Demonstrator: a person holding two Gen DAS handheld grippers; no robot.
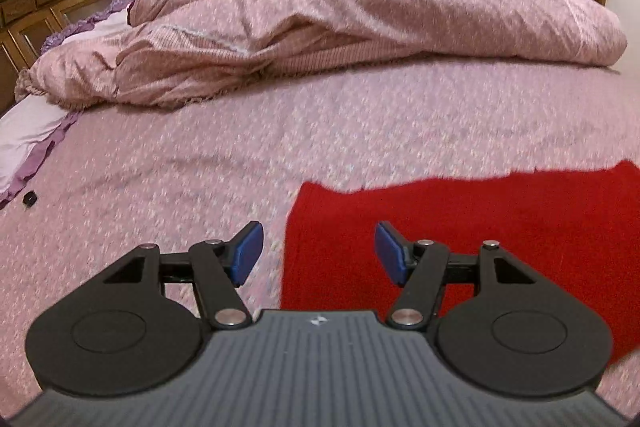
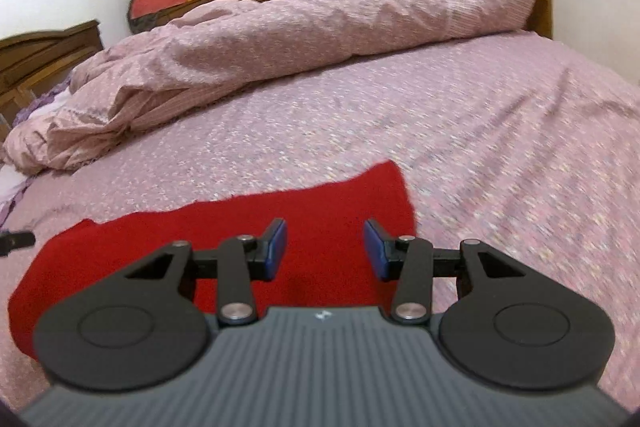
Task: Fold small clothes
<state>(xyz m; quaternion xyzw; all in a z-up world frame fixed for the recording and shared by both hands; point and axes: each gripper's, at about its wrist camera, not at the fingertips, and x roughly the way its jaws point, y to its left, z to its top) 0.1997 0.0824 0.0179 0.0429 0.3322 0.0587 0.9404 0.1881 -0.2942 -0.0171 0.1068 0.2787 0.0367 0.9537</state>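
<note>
The bed (image 1: 360, 115) is filling both views, its pink flowered sheet spreading out ahead of and below both tongs. Beyond them, at the far side, a rumpled quilt (image 1: 360, 15) is lying bunched in a long roll, well away from the action.

Now the garment: a red cloth (image 1: 500, 227) is lying flat on the sheet, close in front of both tongs. Its long axis is running crossways, from one tong toward the other, not away from them. In the left wrist view it is sitting ahead and off to the right, its left edge just about under the gap between the pads. In the right wrist view the cloth (image 2: 224, 227) is stretching ahead and to the left, with its far right corner poking up past the tongs' line.

The left tongs (image 1: 319, 253) are standing apart, nothing between the blue pads, hanging over the cloth's left edge. The right tongs (image 2: 325, 249) are also apart, a bit narrower, empty, hanging over the cloth's right end. Neither seems to be touching fabric.

So each tong is looking nearest to its own end of the cloth, and a fold would likely start with both dropping onto those edges.

A small black object (image 1: 29, 199) is lying on the sheet far off to the left.
</note>
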